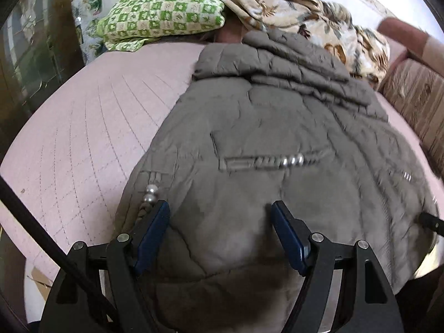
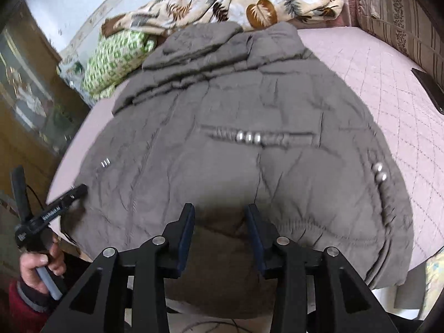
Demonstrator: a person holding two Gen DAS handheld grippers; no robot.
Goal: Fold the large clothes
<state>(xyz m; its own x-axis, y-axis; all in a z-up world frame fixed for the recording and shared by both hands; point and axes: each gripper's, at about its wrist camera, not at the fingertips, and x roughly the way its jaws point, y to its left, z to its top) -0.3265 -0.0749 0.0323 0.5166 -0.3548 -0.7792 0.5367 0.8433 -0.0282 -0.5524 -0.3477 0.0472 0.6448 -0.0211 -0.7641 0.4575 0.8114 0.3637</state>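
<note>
A grey-brown padded jacket (image 1: 263, 127) (image 2: 236, 97) lies spread flat on a pink quilted bed (image 1: 83, 127) (image 2: 374, 83), hood end away from me. A bead-trimmed pocket sits at its middle. My left gripper (image 1: 219, 208) hangs over the near left part of the jacket with its jaws wide apart and the fabric lying loose below them. In the right wrist view the left gripper (image 2: 50, 180) shows open at the jacket's left edge, held by a hand (image 2: 41, 263). My right gripper (image 2: 220, 211) stands open over the near hem, its pads clear of the cloth.
A green checked pillow (image 1: 163, 14) (image 2: 116, 55) and a leaf-print blanket (image 1: 305, 16) (image 2: 249, 0) lie beyond the hood. A striped padded board (image 1: 416, 94) runs along the bed's right side. A glass-fronted wooden cabinet (image 1: 33, 55) stands on the left. A dark flat object (image 2: 428, 86) lies at the right edge.
</note>
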